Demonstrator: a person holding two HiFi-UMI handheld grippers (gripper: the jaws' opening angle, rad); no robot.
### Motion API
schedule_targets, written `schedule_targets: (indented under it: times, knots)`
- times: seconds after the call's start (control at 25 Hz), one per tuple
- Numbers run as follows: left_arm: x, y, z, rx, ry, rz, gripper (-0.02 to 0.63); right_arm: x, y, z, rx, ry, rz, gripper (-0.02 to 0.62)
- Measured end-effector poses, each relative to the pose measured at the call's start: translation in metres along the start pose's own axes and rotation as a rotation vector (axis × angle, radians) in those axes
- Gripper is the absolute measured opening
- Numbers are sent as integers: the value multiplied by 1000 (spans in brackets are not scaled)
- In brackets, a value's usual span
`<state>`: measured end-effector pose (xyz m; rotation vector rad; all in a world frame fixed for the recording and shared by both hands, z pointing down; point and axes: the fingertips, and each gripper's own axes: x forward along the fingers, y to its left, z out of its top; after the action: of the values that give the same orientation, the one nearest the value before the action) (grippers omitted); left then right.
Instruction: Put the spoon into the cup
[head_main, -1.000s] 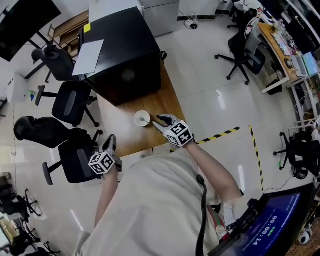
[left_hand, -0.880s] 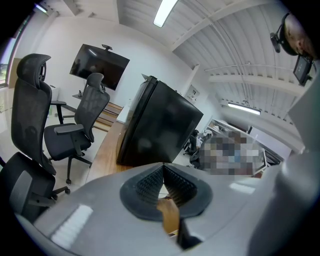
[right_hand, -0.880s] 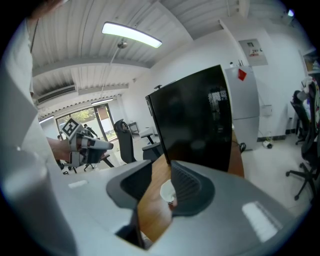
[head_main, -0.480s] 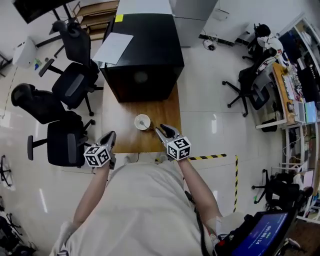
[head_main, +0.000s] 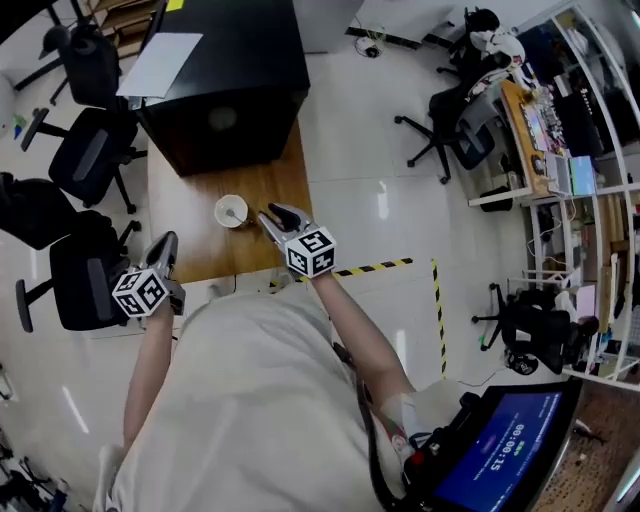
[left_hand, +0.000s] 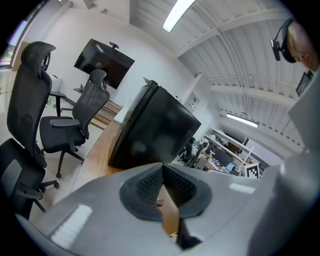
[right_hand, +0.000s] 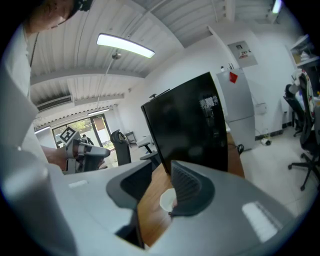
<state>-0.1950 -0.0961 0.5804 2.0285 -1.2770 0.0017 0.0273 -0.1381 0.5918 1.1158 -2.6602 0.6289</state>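
An office-like lab: black swivel chairs (head_main: 85, 165) left of the wooden surface (head_main: 190, 235), a cluttered desk with screens (head_main: 532, 125) far to its right, yellow-black tape (head_main: 375, 268) on the tiled floor (head_main: 380, 190) beside it.

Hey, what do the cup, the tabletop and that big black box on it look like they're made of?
Cup: white, matte, likely paper or plastic; too small to tell. Tabletop: warm brown, slight sheen, wood or wood laminate. Box: black, smooth, a soft reflection on its side, probably painted metal or plastic.

Ofc chairs (head_main: 88, 165), white flr (head_main: 372, 150) (glossy)
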Motion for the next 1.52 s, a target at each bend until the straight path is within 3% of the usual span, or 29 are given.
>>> schedule_targets:
  times: [0.24, 0.6, 0.96, 1.52]
  knots:
    - [19, -24, 1, -6, 5, -42, 0, -17, -4, -3, -3, -11, 1, 121]
    - [26, -32, -9, 88, 44, -21, 0, -31, -9, -17, 0, -22, -32, 114]
    - [34, -44, -29, 171, 105, -4, 0, -64, -43, -26, 19, -20, -151, 123]
    - [31, -37, -42, 157, 132, 38, 0, -69, -66, -34, -20, 37, -217, 83]
